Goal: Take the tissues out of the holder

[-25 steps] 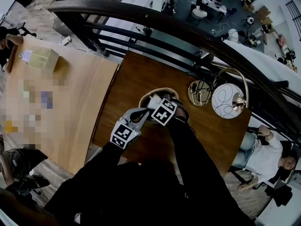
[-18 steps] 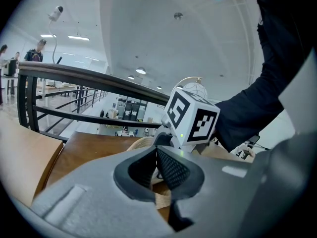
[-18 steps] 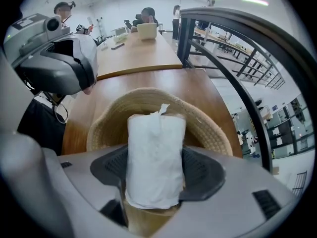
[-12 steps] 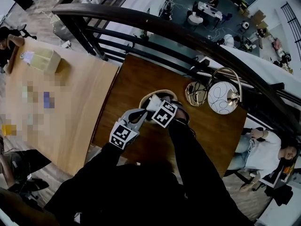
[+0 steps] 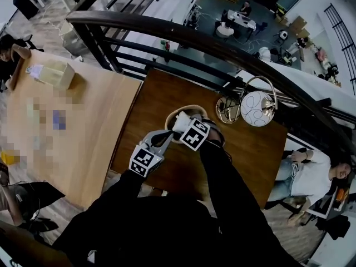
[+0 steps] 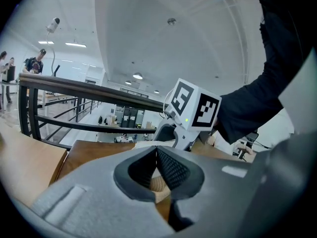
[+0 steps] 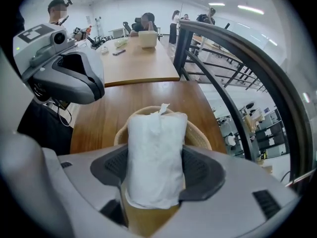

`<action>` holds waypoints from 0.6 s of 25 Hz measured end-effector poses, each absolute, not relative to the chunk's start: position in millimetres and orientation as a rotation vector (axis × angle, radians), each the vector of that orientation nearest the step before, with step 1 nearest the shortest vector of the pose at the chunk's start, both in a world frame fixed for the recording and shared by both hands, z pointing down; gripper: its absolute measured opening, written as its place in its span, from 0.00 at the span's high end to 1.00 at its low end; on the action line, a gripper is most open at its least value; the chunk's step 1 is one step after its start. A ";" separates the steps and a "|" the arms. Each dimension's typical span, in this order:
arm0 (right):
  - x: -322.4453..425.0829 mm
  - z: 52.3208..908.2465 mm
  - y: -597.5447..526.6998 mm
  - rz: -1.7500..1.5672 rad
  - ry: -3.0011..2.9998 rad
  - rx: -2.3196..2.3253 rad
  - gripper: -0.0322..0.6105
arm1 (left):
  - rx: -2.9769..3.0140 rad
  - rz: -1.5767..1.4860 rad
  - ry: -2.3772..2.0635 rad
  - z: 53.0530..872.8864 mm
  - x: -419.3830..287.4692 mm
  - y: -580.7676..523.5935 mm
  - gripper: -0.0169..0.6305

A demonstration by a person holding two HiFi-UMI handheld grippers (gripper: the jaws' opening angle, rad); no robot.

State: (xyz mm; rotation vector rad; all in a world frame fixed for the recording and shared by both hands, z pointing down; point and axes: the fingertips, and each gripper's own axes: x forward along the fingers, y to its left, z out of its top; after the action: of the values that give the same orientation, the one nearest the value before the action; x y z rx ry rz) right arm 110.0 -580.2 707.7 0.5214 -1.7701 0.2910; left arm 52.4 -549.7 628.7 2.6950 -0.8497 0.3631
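A round woven holder [image 5: 173, 113] stands on the dark wooden table [image 5: 245, 149]. My right gripper [image 5: 181, 124] points steeply down over it and is shut on a white tissue pack [image 5: 180, 121]. In the right gripper view the tissue pack [image 7: 157, 152] stands upright between the pads of the right gripper [image 7: 157, 168], with the holder's rim [image 7: 200, 137] behind and below it. My left gripper [image 5: 165, 137] hovers at the holder's left side, its pads together. In the left gripper view, a bit of the woven holder [image 6: 159, 187] shows below the left gripper [image 6: 157, 163].
A lamp with a white globe [image 5: 256, 108] and a gold base [image 5: 228, 109] stands at the table's far right. A black railing [image 5: 222, 38] runs behind the table. A light wooden table [image 5: 67, 132] adjoins on the left. A person [image 5: 306, 177] sits at the right.
My right gripper has risen a little with the tissue pack, so more of the white pack shows above the holder. The left gripper has shifted slightly.
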 end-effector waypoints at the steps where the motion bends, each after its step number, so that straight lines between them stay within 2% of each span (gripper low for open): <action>1: 109.8 705.1 -577.5 0.290 -1.769 0.528 0.47 | 2.699 0.362 -0.848 627.4 51.0 -546.1 0.96; 15: 125.1 669.3 -530.7 0.313 -1.739 0.655 0.47 | 2.778 0.356 -0.757 610.2 49.5 -494.6 0.96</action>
State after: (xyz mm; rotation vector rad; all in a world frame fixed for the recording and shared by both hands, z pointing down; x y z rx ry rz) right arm 125.1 -530.7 669.3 0.6545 -1.7385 0.3130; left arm 49.5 -494.6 610.2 2.7776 -0.7567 0.3562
